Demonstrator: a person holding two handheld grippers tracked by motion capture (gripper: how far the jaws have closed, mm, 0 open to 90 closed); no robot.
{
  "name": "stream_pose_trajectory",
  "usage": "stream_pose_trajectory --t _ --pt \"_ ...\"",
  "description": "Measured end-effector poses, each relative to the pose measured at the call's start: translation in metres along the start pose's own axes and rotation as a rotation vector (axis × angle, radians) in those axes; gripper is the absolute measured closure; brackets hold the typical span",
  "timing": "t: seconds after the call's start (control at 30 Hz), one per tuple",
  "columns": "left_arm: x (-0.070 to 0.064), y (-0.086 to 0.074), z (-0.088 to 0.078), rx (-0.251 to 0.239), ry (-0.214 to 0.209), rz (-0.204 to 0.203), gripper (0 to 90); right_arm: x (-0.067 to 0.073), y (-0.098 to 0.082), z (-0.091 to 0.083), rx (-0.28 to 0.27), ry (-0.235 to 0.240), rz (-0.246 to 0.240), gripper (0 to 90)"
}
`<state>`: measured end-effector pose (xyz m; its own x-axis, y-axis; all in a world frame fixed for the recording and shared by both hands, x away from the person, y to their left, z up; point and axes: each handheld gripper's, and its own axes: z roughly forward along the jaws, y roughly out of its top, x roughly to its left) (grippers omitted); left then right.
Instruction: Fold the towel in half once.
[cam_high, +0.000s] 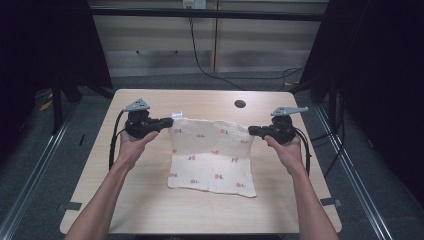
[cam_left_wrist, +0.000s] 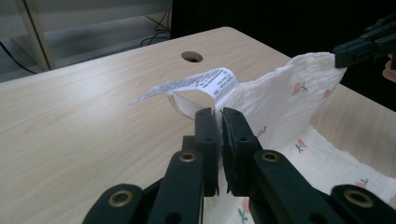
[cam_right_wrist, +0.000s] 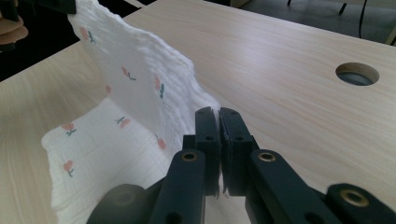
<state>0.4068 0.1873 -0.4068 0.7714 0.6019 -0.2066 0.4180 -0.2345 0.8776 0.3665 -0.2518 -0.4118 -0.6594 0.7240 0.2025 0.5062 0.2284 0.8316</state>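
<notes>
Pale wood table (cam_high: 150, 200), dark room round it. Near edge of the white printed cloth (cam_high: 212, 170) lies flat at table centre; far edge is lifted, stretched left-right btwn both hands, so its long axis runs straight across. Left gripper (cam_high: 170, 121) is clamped on the far-left corner, right gripper (cam_high: 251, 131) clamped on the far-right corner, each equally near. Left gripper view adds a care label (cam_left_wrist: 205, 83) curling off that corner; right gripper view shows the cable hole (cam_right_wrist: 357, 73) beyond

My left tool (cam_left_wrist: 219, 122) pinches a corner of the white fruit-print muslin cloth (cam_left_wrist: 289, 105) beside its printed care label (cam_left_wrist: 205, 83), lifted above the pale wooden bench (cam_left_wrist: 79, 121).
</notes>
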Motion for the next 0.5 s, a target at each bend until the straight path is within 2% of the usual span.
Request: stream_pose_trajectory --t 0.13,0.37,0.43,0.5 --pt "0.0 -0.014 0.0 -0.001 -0.012 -0.018 85.4 0.002 -0.01 -0.001 0.003 0.016 -0.003 87.0" --pt "-0.005 -0.032 -0.006 0.007 -0.019 -0.004 85.4 0.01 -0.023 -0.005 -0.007 0.03 -0.013 87.0" --pt "-0.008 -0.039 -0.011 -0.007 -0.028 -0.016 85.4 0.013 -0.026 -0.009 -0.012 0.031 -0.015 87.0" --pt "-0.009 -0.044 -0.013 0.004 -0.022 -0.001 85.4 0.017 -0.029 -0.011 -0.018 0.041 -0.024 87.0"
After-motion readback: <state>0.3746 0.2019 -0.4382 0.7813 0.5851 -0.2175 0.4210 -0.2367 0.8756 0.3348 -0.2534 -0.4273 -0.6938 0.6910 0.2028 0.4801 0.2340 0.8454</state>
